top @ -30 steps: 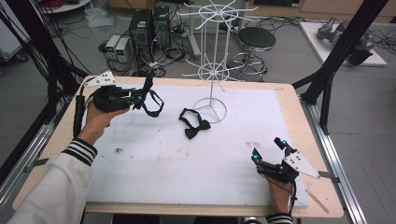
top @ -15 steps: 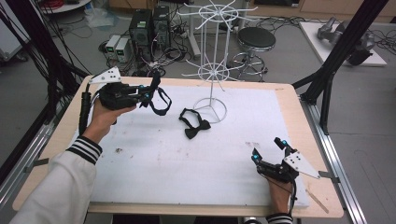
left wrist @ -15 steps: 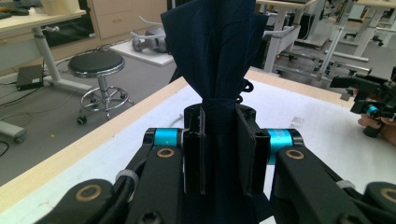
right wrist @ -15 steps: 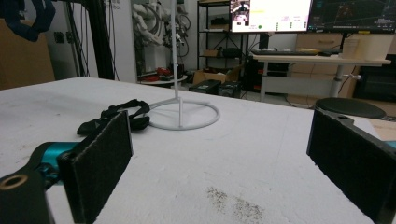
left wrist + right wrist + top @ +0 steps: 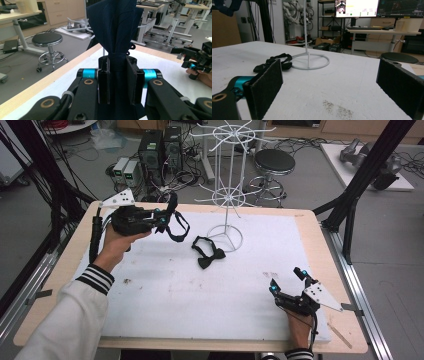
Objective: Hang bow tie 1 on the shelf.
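My left gripper (image 5: 163, 218) is held above the table's far left, shut on a dark navy bow tie (image 5: 172, 205) whose strap (image 5: 179, 231) hangs in a loop below it. In the left gripper view the bow tie (image 5: 115, 25) stands up between the closed jaws (image 5: 117, 82). A second black bow tie (image 5: 207, 252) lies on the white mat beside the base of the white wire rack (image 5: 227, 195). My right gripper (image 5: 289, 279) rests near the front right, open and holding nothing. The right gripper view looks past its pads (image 5: 265, 87) to that bow tie (image 5: 274, 62) and the rack's base ring (image 5: 310, 62).
The white foam mat (image 5: 200, 295) covers the wooden table (image 5: 60, 285). Behind the table stand a black stool (image 5: 274, 162), computers and cables on the floor. Black frame posts (image 5: 360, 180) rise at the right. The other hand with its gripper (image 5: 197, 60) is at the right of the left gripper view.
My left gripper has carried the navy bow tie a little to the right, toward the wire rack. The right gripper and the bow tie on the mat have stayed put.
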Available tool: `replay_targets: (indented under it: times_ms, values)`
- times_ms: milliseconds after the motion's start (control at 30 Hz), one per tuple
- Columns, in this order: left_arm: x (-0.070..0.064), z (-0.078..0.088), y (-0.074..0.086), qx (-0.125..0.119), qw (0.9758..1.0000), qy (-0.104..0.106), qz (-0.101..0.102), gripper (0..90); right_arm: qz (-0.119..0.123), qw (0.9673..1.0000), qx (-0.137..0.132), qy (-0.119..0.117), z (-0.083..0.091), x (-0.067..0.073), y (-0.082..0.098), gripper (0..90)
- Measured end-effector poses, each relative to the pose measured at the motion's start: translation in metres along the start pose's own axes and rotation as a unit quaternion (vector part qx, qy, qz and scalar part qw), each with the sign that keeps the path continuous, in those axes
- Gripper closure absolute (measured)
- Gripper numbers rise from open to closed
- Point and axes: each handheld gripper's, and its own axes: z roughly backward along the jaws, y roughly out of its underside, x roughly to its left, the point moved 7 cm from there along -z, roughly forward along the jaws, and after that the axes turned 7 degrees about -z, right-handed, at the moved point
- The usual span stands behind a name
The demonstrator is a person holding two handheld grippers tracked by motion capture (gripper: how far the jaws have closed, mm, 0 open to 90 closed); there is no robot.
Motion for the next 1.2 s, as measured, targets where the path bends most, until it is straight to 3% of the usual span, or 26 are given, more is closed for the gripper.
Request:
replay_targets:
  times_ms: [700,1200]
  values:
    - [-0.017,-0.024,-0.02,-0.011,0.9996,0.023,-0.009,74.4,-0.001,1.0,0.0,0.0,0.0,0.0,0.0,6.2]
    - [-0.021,-0.039,-0.03,-0.014,0.9994,0.029,-0.012,74.3,0.0,1.0,-0.002,0.0,0.0,0.0,0.0,6.2]
